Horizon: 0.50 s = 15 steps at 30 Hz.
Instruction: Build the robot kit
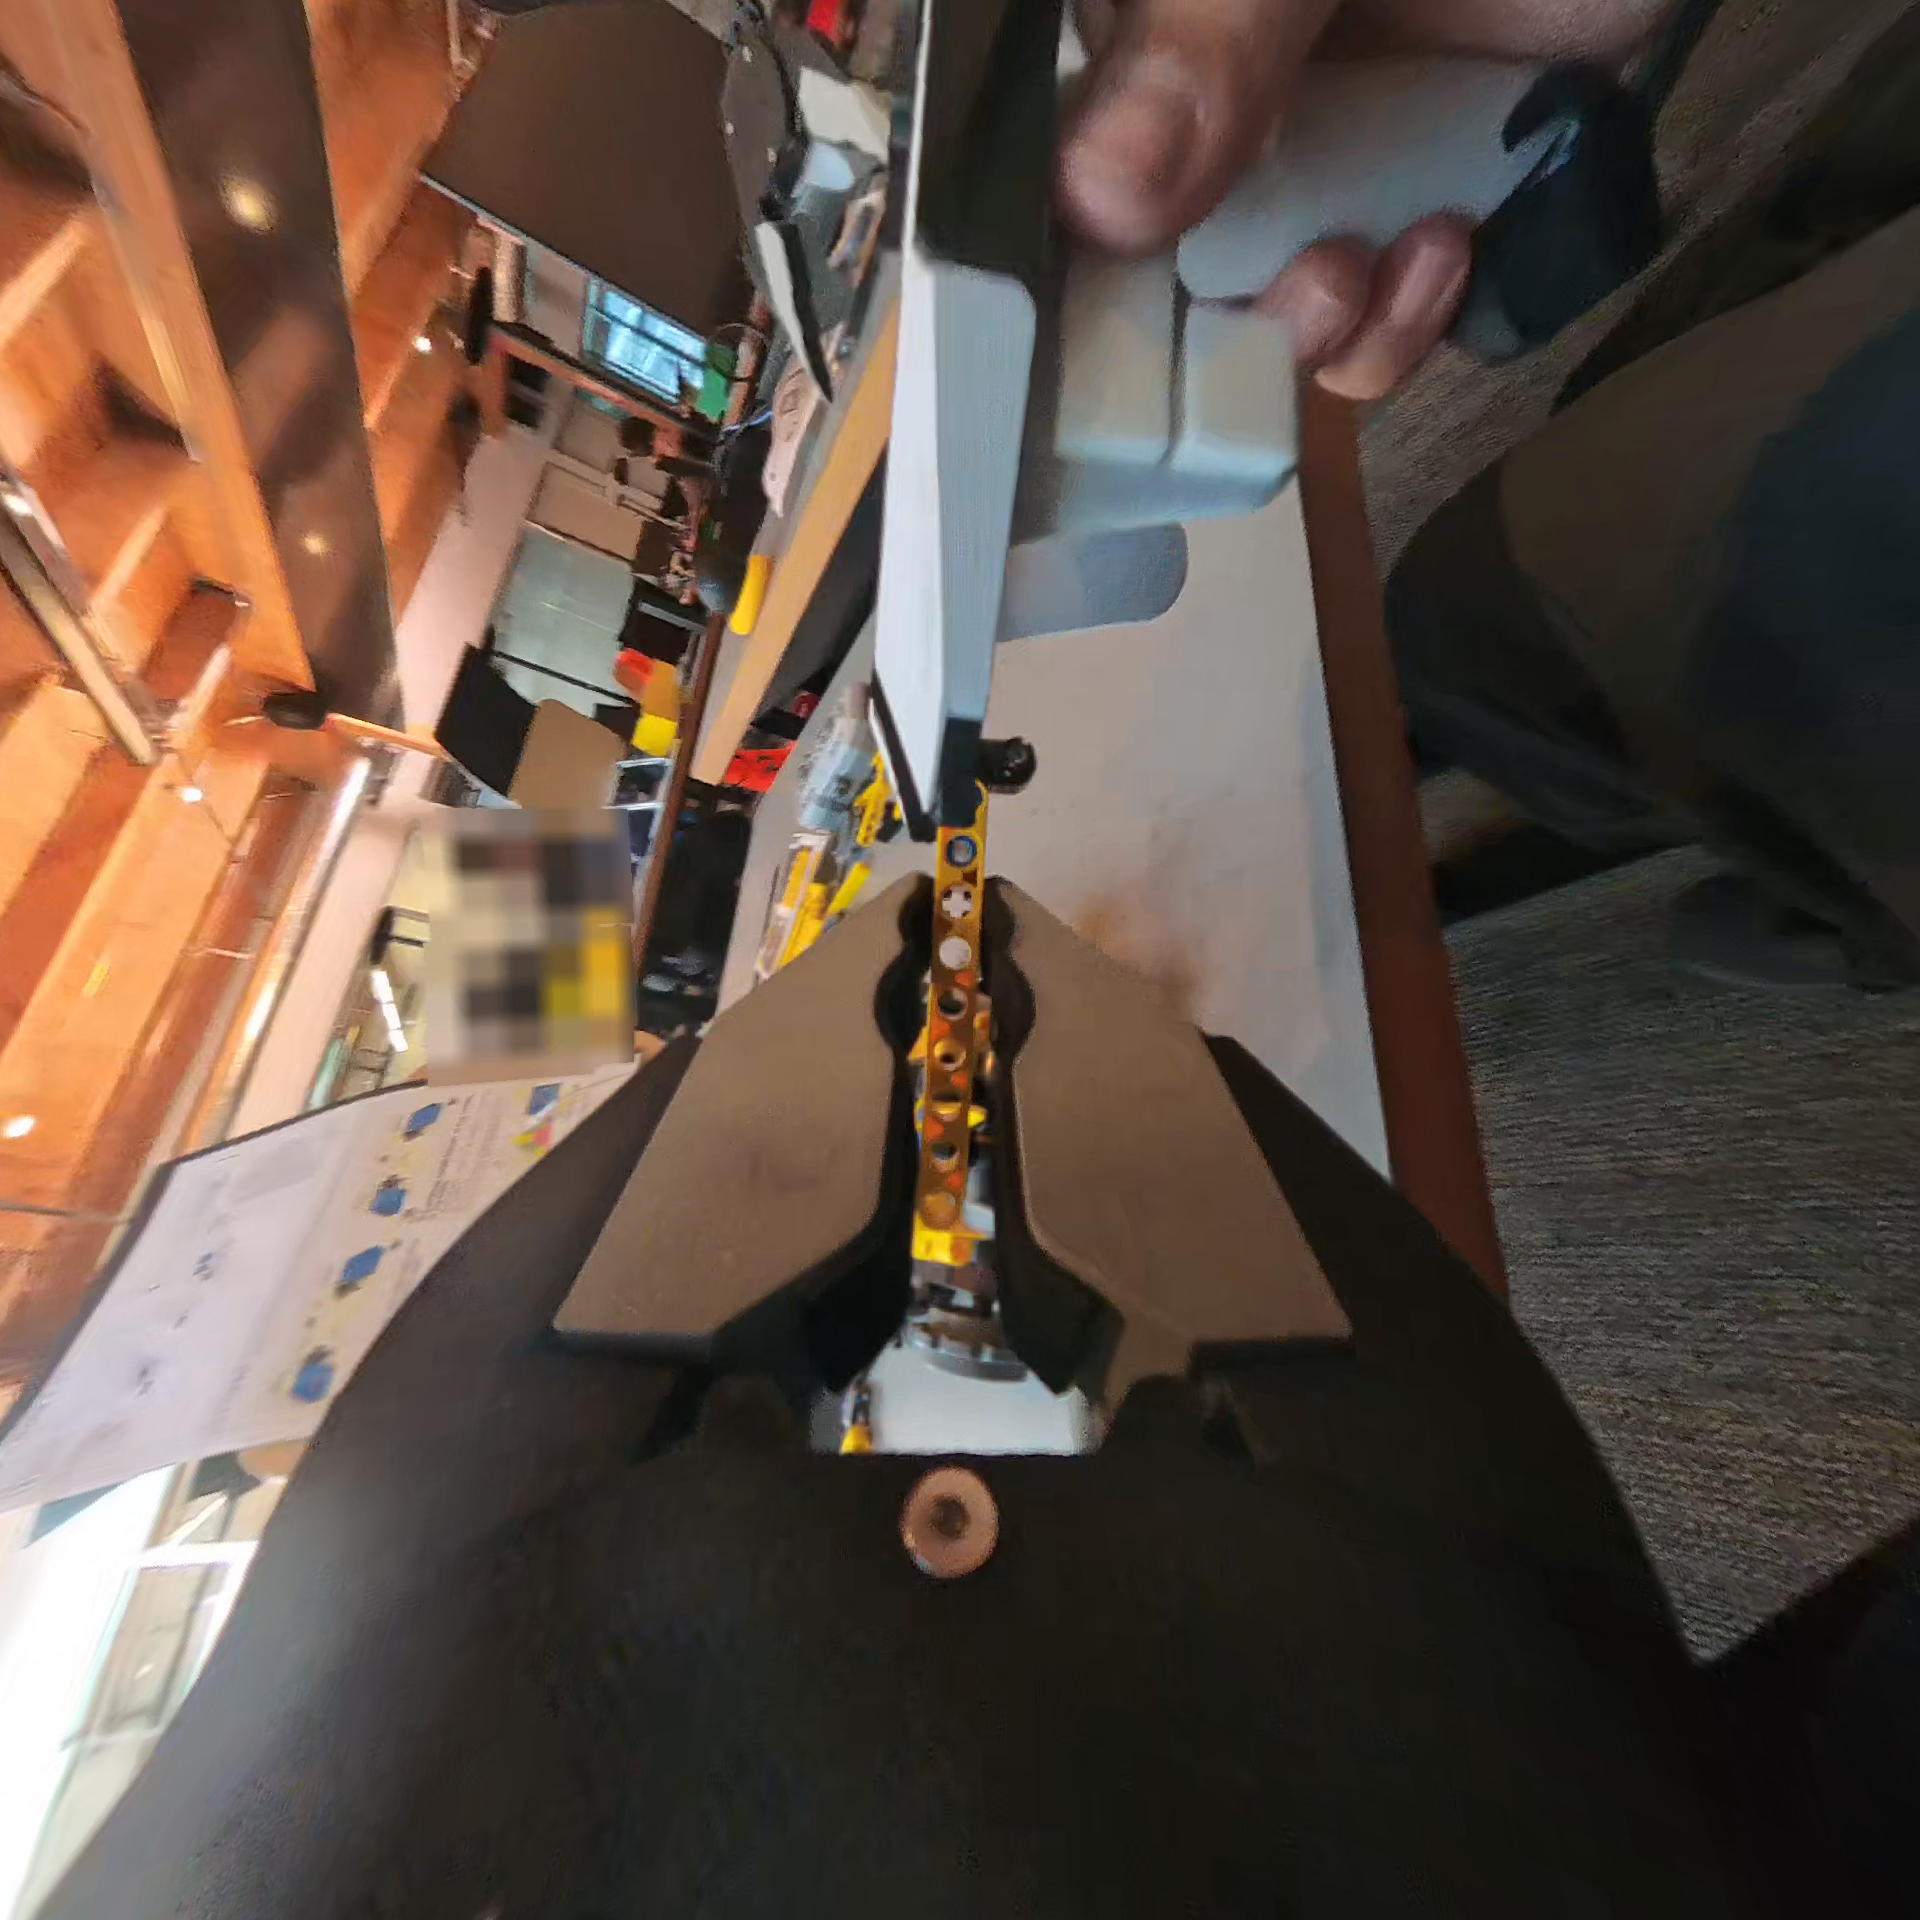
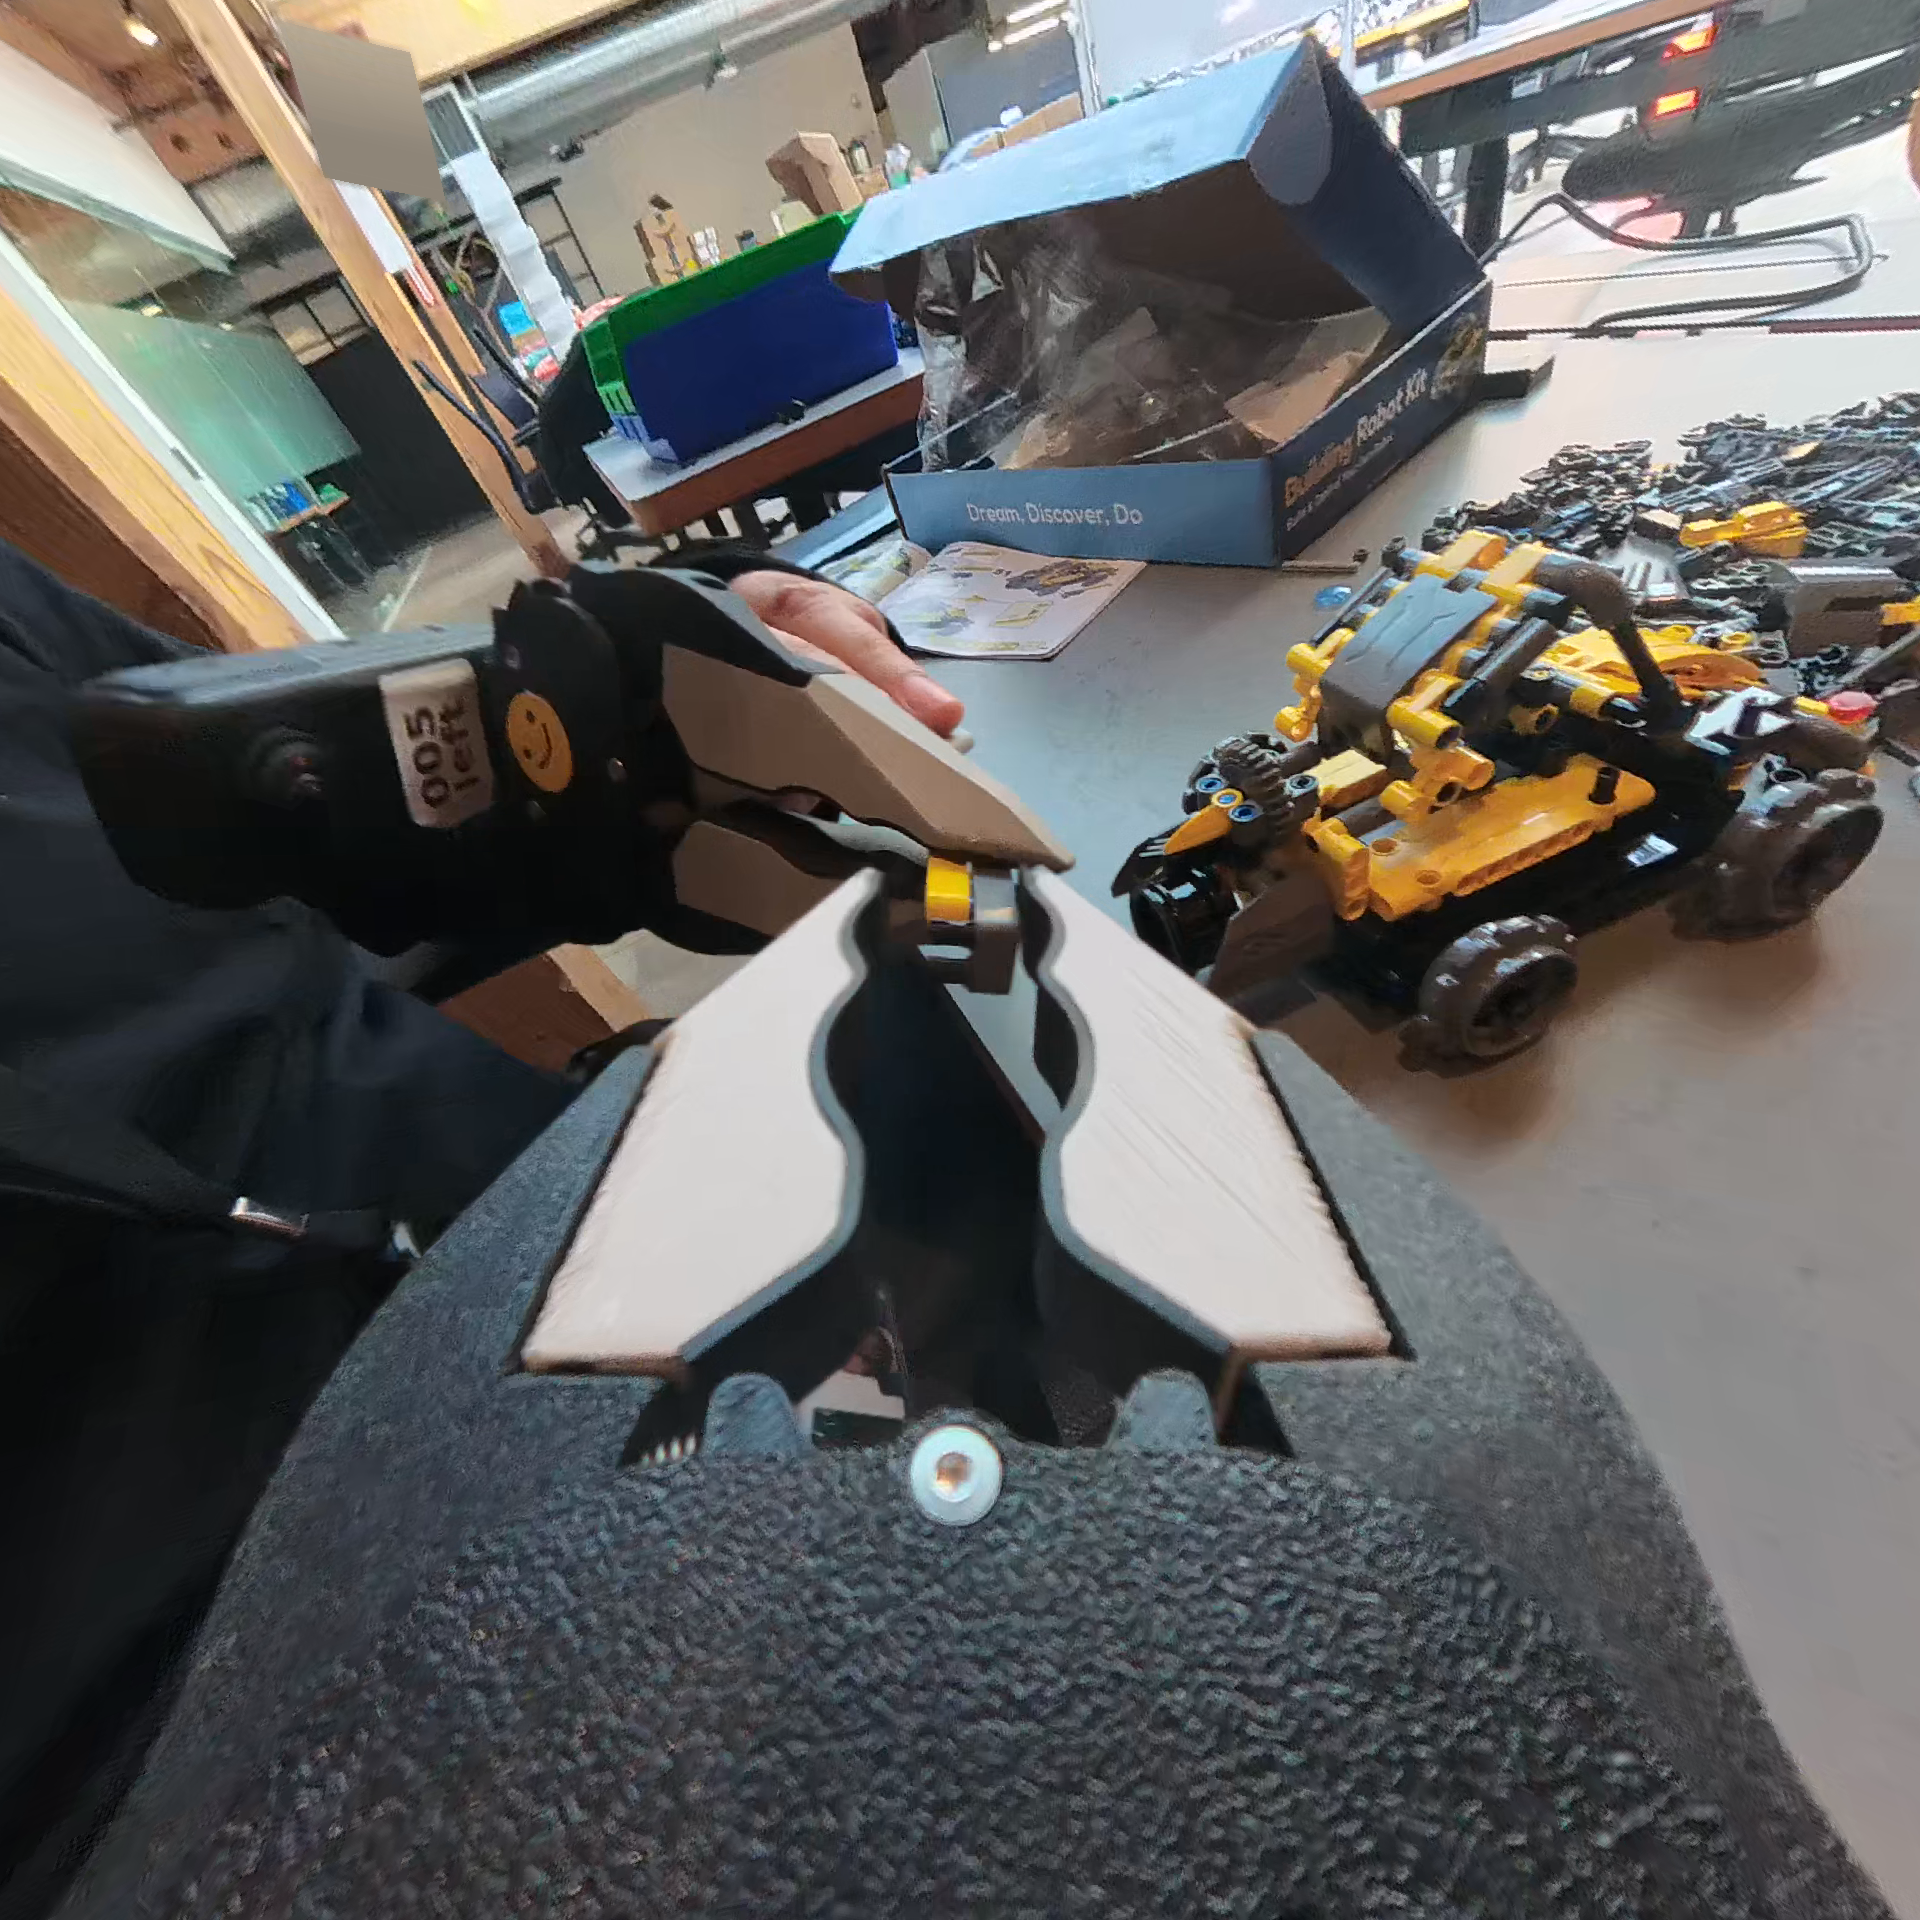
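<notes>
My left gripper (image 1: 956,894) is shut on a yellow perforated building beam (image 1: 951,1049) that runs lengthwise between its fingers and sticks out past the tips. My right gripper (image 2: 951,899) is closed on the beam's far end, where a grey connector block (image 2: 987,940) sits beside the yellow end (image 2: 948,891). In the left wrist view the right gripper (image 1: 940,805) comes in from above, held by a hand (image 1: 1195,135); a black pin (image 1: 1010,764) juts out beside its tips. In the right wrist view the left gripper (image 2: 1023,854) reaches in from the left, tip to tip with mine, above the table edge.
A yellow and black toy car (image 2: 1507,810) stands on the grey table (image 2: 1558,1195) to the right. Behind it lie a pile of loose black parts (image 2: 1714,488), an open blue box (image 2: 1195,416) and a booklet (image 2: 997,603). A printed sheet (image 1: 260,1299) shows at left.
</notes>
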Tool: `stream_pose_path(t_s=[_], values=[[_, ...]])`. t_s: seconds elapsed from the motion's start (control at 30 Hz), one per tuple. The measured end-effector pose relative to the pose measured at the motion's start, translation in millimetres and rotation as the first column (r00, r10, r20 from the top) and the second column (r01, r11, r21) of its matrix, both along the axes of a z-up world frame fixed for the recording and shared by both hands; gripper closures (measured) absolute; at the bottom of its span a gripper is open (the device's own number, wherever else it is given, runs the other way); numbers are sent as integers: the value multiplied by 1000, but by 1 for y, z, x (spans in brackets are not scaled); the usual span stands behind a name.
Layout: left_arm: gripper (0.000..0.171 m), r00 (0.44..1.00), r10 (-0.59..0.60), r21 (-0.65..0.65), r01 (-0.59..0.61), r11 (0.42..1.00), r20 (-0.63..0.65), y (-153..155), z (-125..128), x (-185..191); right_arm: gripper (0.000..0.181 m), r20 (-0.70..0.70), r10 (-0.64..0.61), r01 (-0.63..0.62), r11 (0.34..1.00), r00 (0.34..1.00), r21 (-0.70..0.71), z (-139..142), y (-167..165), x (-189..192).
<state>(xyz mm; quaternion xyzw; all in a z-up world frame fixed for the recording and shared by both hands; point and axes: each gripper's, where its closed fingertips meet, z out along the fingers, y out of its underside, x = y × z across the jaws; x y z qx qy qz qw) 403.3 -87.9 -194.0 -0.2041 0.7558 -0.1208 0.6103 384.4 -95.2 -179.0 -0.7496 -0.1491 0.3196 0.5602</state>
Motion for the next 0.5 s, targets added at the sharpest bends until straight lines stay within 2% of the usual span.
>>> stream_pose_path(t_s=[0.03, 0.1, 0.2, 0.23, 0.3, 0.43, 0.5], values=[[167, 1000, -11, -6, 11, 1000, 1, -1, 1, 0, 164, -4, -4, 4, 1000, 1000, 1, -1, 0, 2], [166, 1000, -8, 21, 8, 1000, 13, -3, 2, -1, 165, -60, 14, -15, 1000, 998, -11, 1, -1, 2], [166, 999, 26, 28, -27, 999, 23, 1, 4, 1, 163, -96, -21, 22, 1000, 995, 6, 3, 2, 6], [167, 999, 20, 38, -21, 999, 47, 1, 7, 1, 156, -92, -36, 37, 999, 995, 12, 4, 3, 8], [167, 998, 26, 52, -29, 998, 61, 5, 9, 0, 129, -81, -77, 76, 997, 994, -11, 5, 4, 18], [167, 997, 39, 3, -40, 999, 71, 11, 10, -2, 132, -195, -49, 55, 998, 980, 25, 22, -5, 29], [167, 995, 35, 8, -36, 999, 98, 9, 15, -3, 130, -184, -29, 32, 999, 982, 14, 17, -6, 23]])
